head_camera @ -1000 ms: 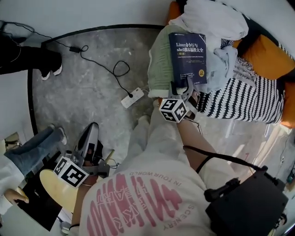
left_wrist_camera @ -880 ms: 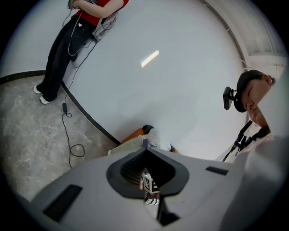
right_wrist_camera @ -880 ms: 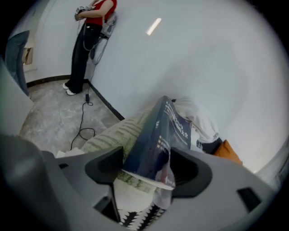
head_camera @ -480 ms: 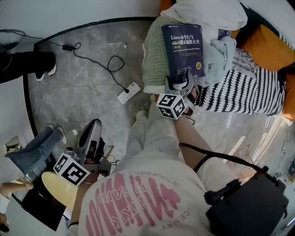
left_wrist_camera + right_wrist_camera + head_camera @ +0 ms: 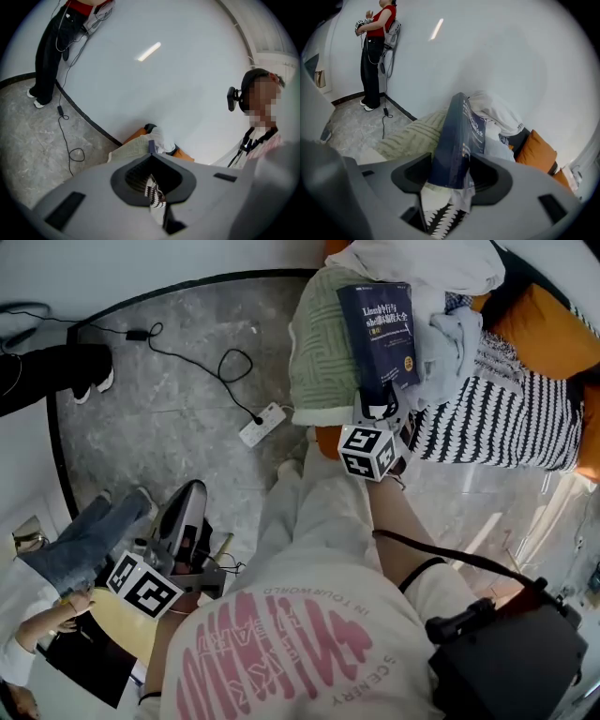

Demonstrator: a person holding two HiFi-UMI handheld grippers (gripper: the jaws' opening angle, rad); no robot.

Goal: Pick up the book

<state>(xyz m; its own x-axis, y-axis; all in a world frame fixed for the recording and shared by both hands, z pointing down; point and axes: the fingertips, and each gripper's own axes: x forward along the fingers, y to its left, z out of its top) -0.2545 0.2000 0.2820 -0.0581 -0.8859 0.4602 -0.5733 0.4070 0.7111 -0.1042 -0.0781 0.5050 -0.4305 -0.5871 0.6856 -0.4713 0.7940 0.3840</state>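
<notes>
1. Already, the book (image 5: 380, 334) is being gripped at its near edge by the right gripper (image 5: 380, 411), in the upper middle of the head view. The jaws have just been closing and are standing fairly wide, with the book's thickness filling the gap between them.
2. In the right gripper view, the dark cover is being shown edge-on, rising out of the jaws at a tilt, so the grasp is judged to be made.
3. The far part of the book is being seen over the green cushion (image 5: 323, 352) and beside the pale clothes (image 5: 455, 343). Whether it is being raised clear of them cannot be told.
4. The left gripper (image 5: 187, 498) is being held idle at the lower left of the head view, above the floor (image 5: 169, 399). Its jaws are pressed fully together, and nothing is being held between them.
5. What is left is judged to be the lift itself: the book is yet to be carried clear of the pile. Care is being called for, since it is being held by one edge only.
</notes>
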